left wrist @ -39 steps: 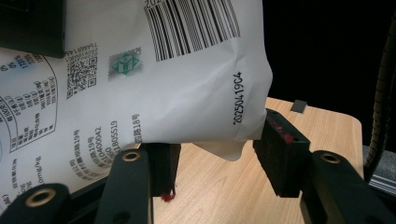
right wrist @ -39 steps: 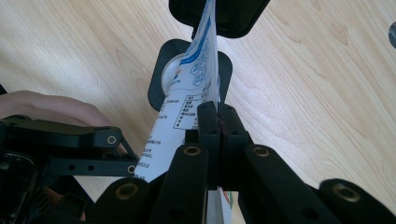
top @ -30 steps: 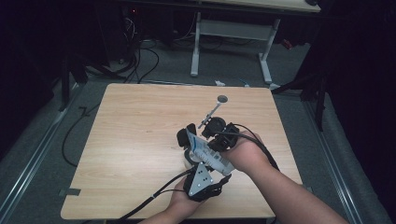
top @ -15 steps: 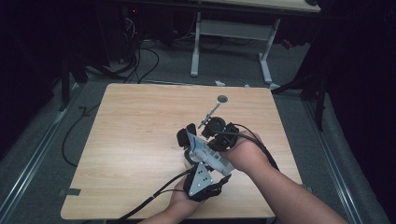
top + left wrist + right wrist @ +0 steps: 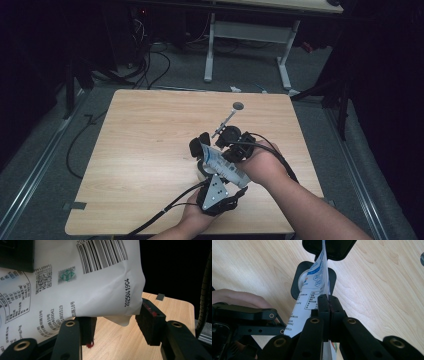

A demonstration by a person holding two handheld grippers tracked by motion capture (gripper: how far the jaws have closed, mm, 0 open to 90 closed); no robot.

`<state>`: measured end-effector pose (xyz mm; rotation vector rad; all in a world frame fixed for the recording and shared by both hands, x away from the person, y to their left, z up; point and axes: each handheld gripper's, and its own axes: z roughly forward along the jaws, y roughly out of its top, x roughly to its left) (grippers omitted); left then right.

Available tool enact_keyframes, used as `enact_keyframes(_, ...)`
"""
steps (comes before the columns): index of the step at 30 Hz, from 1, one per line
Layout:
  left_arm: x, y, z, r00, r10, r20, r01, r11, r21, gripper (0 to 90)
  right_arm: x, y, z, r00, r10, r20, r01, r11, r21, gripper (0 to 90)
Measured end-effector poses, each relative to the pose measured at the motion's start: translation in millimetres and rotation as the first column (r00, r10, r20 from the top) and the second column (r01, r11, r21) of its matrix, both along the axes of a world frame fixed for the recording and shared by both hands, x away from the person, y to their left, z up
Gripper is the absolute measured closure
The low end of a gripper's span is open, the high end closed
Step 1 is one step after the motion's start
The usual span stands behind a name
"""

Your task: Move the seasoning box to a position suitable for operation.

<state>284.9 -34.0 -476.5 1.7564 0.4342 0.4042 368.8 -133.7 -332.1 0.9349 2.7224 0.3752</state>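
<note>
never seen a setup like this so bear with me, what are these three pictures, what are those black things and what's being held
There is no robot here. A person at a wooden table holds a hand-operated pair of tongs in each hand, and each pair carries its own small camera.

The wide picture comes from a fixed camera above the table. In it the left tongs and the right tongs meet over the table's middle.

The other two pictures look along each pair's black jaws. Both pairs work on a white printed pouch with a barcode and a date code. The right tongs are pinched shut on its thin edge. The left tongs hold its lower end between their pads.

Farther back on the table lies a thin metal rod with a round disc at its tip; what it is I cannot tell.
</note>
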Motion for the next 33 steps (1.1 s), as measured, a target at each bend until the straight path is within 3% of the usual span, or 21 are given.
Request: enact_keyframes(33,2.9,1.7,0.2,0.9999,0.01,-0.005,-0.01,0.9999,-0.01,52.5,3.3,4.7,-2.5,0.9999,0.008,0.006,-0.008,1.0,-0.002,90.0)
